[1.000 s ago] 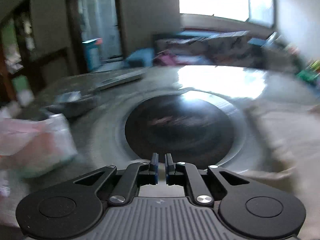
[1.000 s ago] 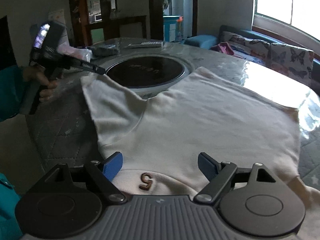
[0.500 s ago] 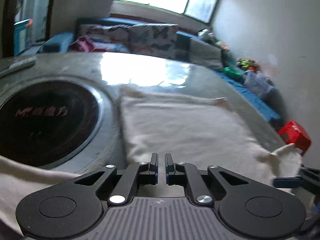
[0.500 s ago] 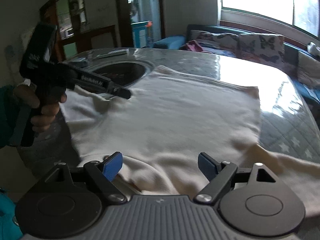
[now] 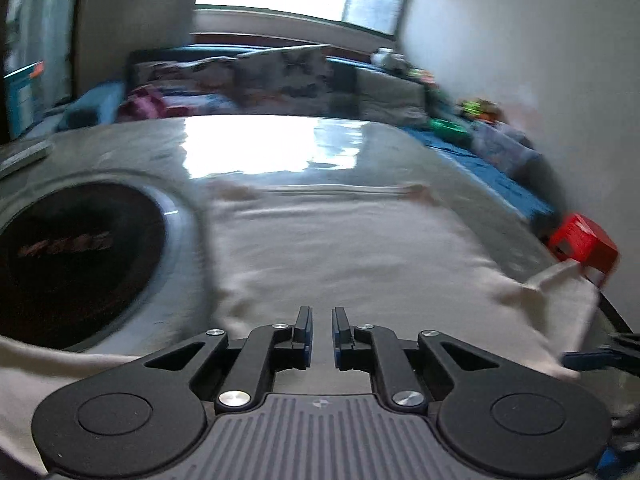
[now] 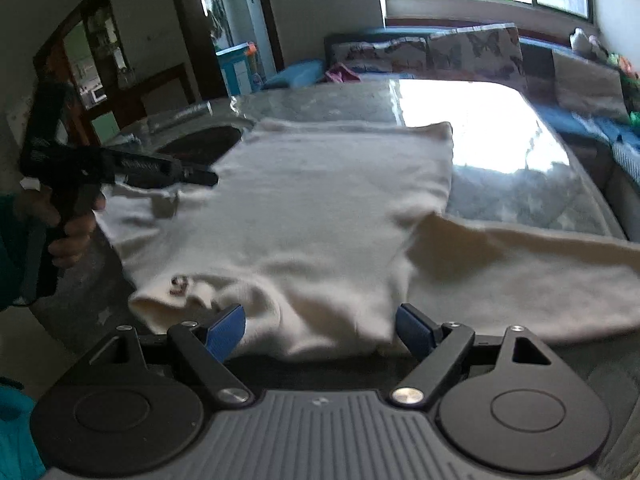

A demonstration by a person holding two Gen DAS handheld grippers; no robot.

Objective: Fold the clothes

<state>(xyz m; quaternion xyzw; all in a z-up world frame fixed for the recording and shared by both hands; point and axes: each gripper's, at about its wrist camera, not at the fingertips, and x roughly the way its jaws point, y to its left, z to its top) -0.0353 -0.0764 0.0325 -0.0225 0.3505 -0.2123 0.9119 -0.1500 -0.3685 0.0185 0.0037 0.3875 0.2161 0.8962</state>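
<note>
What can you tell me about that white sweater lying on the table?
The cream sweater looks like soft knit. It lies flat on the glossy table, chest up, with a small dark mark near its collar and one sleeve stretched out sideways. Its far edge lies beside a round dark inset in the tabletop. The left gripper is low over one shoulder; whether it touches is unclear. The right gripper is open at the collar edge.

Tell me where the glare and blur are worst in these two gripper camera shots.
Left wrist view: window glare blows out the glossy grey table beyond the cream knitted sweater, and motion blur smears the sofa and red stool. Right wrist view: sharper, though glare whitens the table's far right and the doorway side is dim; fisheye bends both pictures' edges.
</note>
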